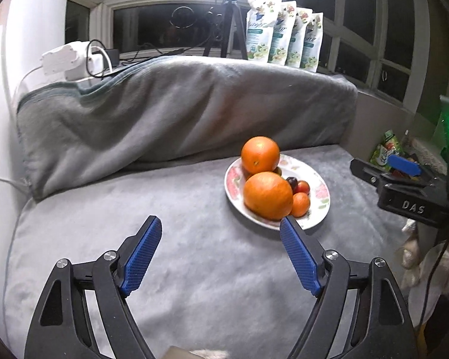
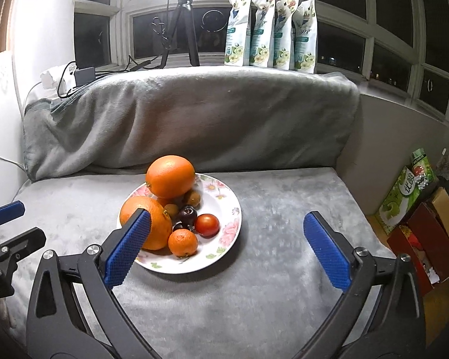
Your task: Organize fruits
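The left gripper (image 1: pixel 221 224) was seen with its jaws spread wide and nothing between them, held above the grey blanket (image 1: pixel 170 269). One blue pad (image 1: pixel 299 254) overlapped the near rim of the plate in the left wrist view; whether it touched could not be told. The right gripper (image 2: pixel 227 220) was likewise seen gaping wide and empty, its left pad (image 2: pixel 128 248) drawn across the near large orange in that view, with no grip shown.

The flowered plate (image 2: pixel 227 209) was found resting on the blanket, just ahead of both grippers. The fruit was heaped on it: a near large orange (image 2: pixel 152 224) at the left rim, a far large orange (image 2: pixel 170 176) stacked behind and above it, a small mandarin (image 2: pixel 183 242) at the front, a red tomato (image 2: pixel 206 225) beside that, a dark plum (image 2: pixel 187 214) in the middle, and brownish small fruits (image 2: pixel 192 197) toward the back.

Behind the plate a grey covered cushion (image 2: pixel 194 119) was seen lying along the window sill. Four flowered pouches (image 2: pixel 272 30) were stood upright on the sill, with a black tripod (image 2: pixel 182 24) to their left under a bright lamp. Cartons (image 2: pixel 404 197) were seen on the floor at the right.
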The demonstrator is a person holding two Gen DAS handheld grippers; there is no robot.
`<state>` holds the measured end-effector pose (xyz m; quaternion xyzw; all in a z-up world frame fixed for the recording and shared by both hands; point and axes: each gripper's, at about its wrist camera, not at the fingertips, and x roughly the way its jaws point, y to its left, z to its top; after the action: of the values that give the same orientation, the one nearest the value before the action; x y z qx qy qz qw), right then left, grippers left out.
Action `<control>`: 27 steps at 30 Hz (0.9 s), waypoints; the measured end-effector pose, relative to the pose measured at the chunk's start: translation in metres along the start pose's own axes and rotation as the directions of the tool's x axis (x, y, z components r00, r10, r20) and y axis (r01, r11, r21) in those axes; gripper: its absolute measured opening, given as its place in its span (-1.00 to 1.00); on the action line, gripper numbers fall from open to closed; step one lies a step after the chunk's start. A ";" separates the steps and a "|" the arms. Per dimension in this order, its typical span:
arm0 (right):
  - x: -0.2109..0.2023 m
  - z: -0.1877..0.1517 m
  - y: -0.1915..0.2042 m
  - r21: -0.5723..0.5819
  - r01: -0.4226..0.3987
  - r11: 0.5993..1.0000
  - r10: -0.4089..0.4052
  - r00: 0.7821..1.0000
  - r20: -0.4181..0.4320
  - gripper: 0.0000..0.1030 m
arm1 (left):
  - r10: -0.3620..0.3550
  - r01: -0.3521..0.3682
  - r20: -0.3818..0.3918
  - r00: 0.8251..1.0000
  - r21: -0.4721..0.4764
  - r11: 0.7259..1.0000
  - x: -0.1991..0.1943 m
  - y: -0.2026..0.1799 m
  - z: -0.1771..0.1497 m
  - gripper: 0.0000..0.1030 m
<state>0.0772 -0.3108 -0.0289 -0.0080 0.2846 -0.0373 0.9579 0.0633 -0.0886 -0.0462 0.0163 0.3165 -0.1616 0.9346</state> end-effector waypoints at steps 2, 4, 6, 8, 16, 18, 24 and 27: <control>-0.003 -0.001 0.000 0.004 -0.002 1.000 0.002 1.000 0.006 1.00 | 0.003 -0.003 -0.007 1.000 -0.009 1.000 0.000 0.002 -0.002 0.58; -0.006 -0.003 0.000 0.012 -0.004 1.000 0.004 1.000 0.013 1.00 | 0.016 -0.017 -0.010 1.000 -0.022 1.000 -0.001 0.005 -0.003 0.58; -0.008 -0.003 0.000 0.015 -0.003 1.000 0.003 1.000 0.020 1.00 | 0.026 -0.027 -0.008 1.000 -0.031 0.999 -0.003 0.007 -0.002 0.58; -0.009 -0.002 0.001 0.011 0.001 1.000 -0.001 1.000 0.027 1.00 | 0.031 -0.031 -0.002 1.000 -0.036 0.999 -0.005 0.009 -0.001 0.58; -0.012 -0.001 0.004 0.007 -0.006 1.000 0.006 0.999 0.042 1.00 | 0.034 -0.033 0.017 0.999 -0.031 0.999 -0.012 0.008 0.000 0.59; -0.012 0.000 0.005 0.005 -0.008 1.000 0.008 0.999 0.044 1.00 | 0.031 -0.031 0.020 0.999 -0.030 0.999 -0.013 0.008 0.002 0.59; -0.014 0.000 0.005 0.004 -0.010 1.000 0.010 0.999 0.044 1.00 | 0.037 -0.036 0.033 0.999 -0.028 0.999 -0.016 0.007 0.004 0.59; -0.014 0.000 0.005 0.004 -0.011 1.000 0.011 0.999 0.044 1.00 | 0.038 -0.037 0.034 0.999 -0.028 0.999 -0.017 0.006 0.004 0.59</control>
<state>0.0662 -0.3048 -0.0217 -0.0052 0.2632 -0.0327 0.9642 0.0549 -0.0783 -0.0333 0.0068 0.3024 -0.1402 0.9428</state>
